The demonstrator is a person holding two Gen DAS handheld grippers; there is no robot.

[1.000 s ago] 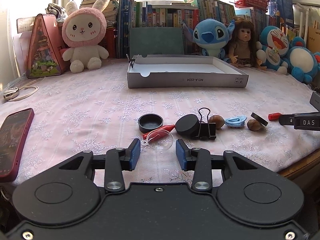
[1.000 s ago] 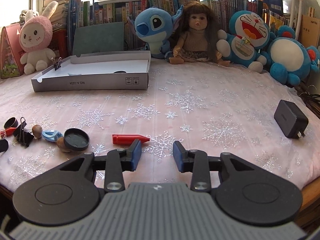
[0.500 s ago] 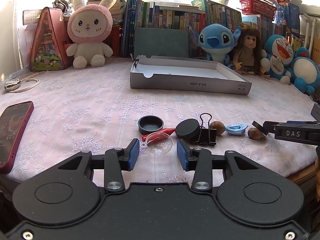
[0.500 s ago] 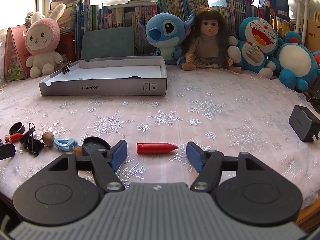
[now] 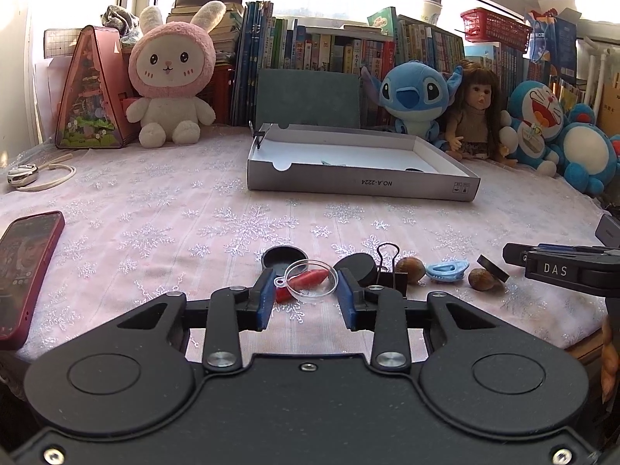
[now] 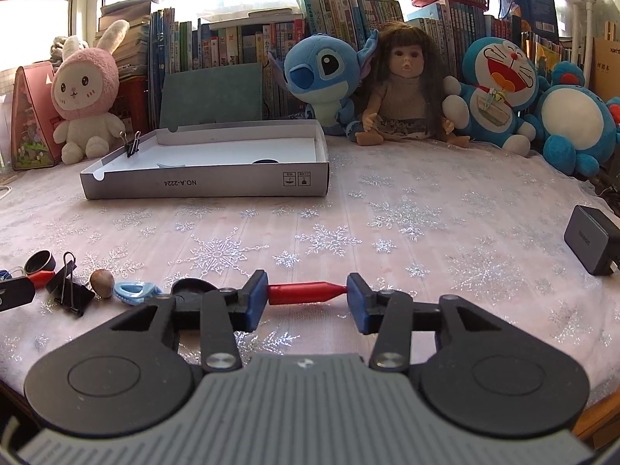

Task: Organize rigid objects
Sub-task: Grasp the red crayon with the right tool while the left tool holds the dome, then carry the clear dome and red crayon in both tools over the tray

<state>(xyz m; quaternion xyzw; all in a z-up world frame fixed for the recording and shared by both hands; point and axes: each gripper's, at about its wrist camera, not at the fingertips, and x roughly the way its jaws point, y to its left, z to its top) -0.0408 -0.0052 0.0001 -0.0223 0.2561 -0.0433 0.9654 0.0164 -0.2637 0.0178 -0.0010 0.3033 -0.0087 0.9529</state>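
Both claws are being closed on small things at the lower middle of their own views: the left gripper (image 5: 303,295) is being pressed onto a clear round dish (image 5: 311,281), its blue pads touching the rim on either side, while the right gripper (image 6: 307,301) is being clamped end to end on a red crayon-like stick (image 6: 306,293), its jaws having just been closing with the stick between them. A pick-up step is judged to be in hand for both. Loose pieces are being left in a row on the snowflake cloth (image 5: 155,209) near the bottom of the left view: a black cap (image 5: 284,257), a binder clip (image 5: 390,271), a nut (image 5: 411,270) and a blue clip (image 5: 445,271). The white cardboard tray (image 6: 205,189), lying in the upper left of the right view with a few things already inside, is taken to be the destination. Next, a lift clear of the cloth is being called for, then a carry over the tray's near wall, with light pressure kept on the thin dish, which could slip or spring out.
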